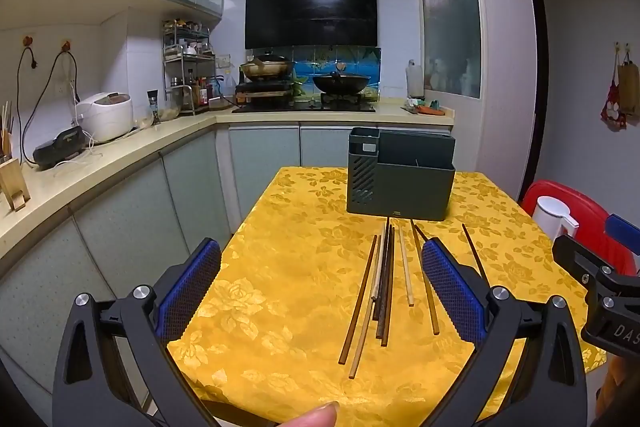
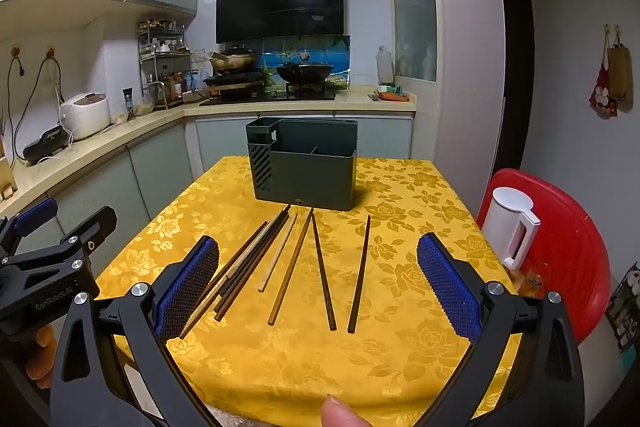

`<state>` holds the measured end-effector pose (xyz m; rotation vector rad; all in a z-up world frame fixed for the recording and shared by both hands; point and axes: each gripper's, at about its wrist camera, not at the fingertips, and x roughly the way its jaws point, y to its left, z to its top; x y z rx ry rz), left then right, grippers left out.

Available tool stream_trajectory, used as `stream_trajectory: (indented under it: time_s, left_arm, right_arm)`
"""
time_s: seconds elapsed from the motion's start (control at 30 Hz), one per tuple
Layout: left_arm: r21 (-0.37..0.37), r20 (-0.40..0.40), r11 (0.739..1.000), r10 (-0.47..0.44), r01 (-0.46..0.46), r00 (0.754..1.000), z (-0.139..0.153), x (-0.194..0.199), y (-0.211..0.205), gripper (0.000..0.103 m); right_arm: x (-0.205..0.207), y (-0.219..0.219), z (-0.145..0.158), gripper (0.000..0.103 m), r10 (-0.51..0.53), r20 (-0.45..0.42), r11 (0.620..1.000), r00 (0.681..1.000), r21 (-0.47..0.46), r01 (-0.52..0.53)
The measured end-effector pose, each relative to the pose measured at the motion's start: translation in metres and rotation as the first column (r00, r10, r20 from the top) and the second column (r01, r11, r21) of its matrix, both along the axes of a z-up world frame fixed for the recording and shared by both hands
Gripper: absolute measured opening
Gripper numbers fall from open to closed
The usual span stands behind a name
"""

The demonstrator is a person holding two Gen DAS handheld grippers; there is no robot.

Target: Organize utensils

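Several wooden chopsticks lie loose on the yellow tablecloth, pointing toward a dark green utensil holder with compartments at the table's far end. They also show in the right wrist view, in front of the holder. My left gripper is open and empty, above the table left of the chopsticks. My right gripper is open and empty, above the chopsticks' near ends.
A red stool with a white kettle stands right of the table. A kitchen counter with a rice cooker runs along the left, and a stove with woks stands behind.
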<state>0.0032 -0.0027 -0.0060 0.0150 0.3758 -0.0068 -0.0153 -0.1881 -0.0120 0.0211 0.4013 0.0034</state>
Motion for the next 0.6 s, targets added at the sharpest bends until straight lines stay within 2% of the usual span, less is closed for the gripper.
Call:
stream_trajectory:
  time_s: [0.6]
  left_arm:
    - [0.000, -0.001, 1.000, -0.003, 0.003, 1.000, 0.0006, -0.0009, 0.0006, 0.097]
  right_arm:
    - [0.0004, 0.0002, 0.0004, 0.097, 0.000, 0.008, 1.000, 1.000, -0.001, 0.000]
